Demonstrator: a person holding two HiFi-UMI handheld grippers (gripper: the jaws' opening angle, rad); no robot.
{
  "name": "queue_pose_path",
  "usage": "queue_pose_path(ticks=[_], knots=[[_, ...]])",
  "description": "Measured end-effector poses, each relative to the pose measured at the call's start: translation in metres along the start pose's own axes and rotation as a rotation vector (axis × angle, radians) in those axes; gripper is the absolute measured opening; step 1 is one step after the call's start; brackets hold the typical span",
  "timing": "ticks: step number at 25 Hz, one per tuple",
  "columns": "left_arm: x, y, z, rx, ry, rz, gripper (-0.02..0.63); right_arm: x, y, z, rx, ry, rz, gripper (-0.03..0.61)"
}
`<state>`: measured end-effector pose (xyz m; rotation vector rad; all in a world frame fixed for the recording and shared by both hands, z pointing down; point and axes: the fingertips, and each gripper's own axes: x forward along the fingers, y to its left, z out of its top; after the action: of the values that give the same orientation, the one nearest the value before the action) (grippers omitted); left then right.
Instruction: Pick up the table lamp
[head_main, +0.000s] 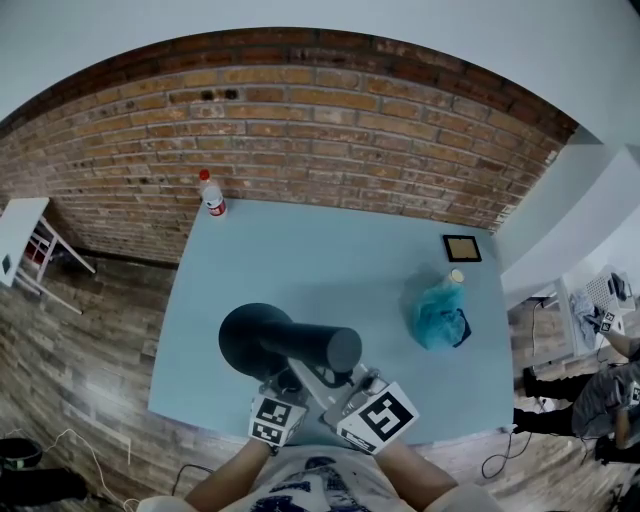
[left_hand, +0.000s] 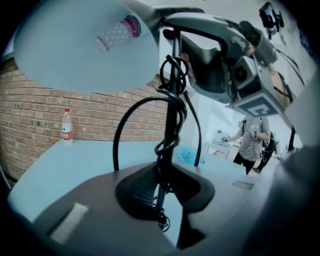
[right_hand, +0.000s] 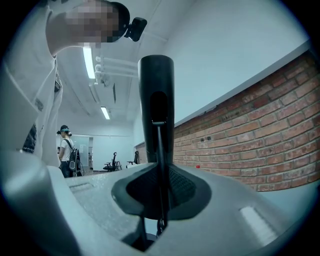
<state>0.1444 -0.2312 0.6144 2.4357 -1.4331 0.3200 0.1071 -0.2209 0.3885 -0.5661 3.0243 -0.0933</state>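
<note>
The black table lamp (head_main: 290, 345) hangs over the near edge of the light blue table (head_main: 330, 255), its round shade (head_main: 255, 338) to the left. My left gripper (head_main: 290, 388) is shut on the lamp's thin stem (left_hand: 172, 115), which has the black cord looped round it. The pale inside of the shade (left_hand: 75, 50) and its bulb hang above the stem. My right gripper (head_main: 345, 388) is shut on the lamp's thicker black column (right_hand: 156, 100). In the left gripper view the right gripper (left_hand: 220, 60) shows high on the lamp. The lamp's foot is hidden.
A water bottle (head_main: 212, 195) stands at the table's far left corner by the brick wall. A teal plastic bag (head_main: 438, 315) and a small dark frame (head_main: 461, 247) lie at the right. A white side table (head_main: 20, 235) stands at the left, and people (head_main: 610, 390) at the right.
</note>
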Motion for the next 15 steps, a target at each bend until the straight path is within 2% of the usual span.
queue_pose_path(ticks=[15], knots=[[-0.014,-0.010,0.046,0.068,-0.026,-0.017,0.052,-0.011,0.005,0.045,-0.029,-0.058,-0.031,0.049]])
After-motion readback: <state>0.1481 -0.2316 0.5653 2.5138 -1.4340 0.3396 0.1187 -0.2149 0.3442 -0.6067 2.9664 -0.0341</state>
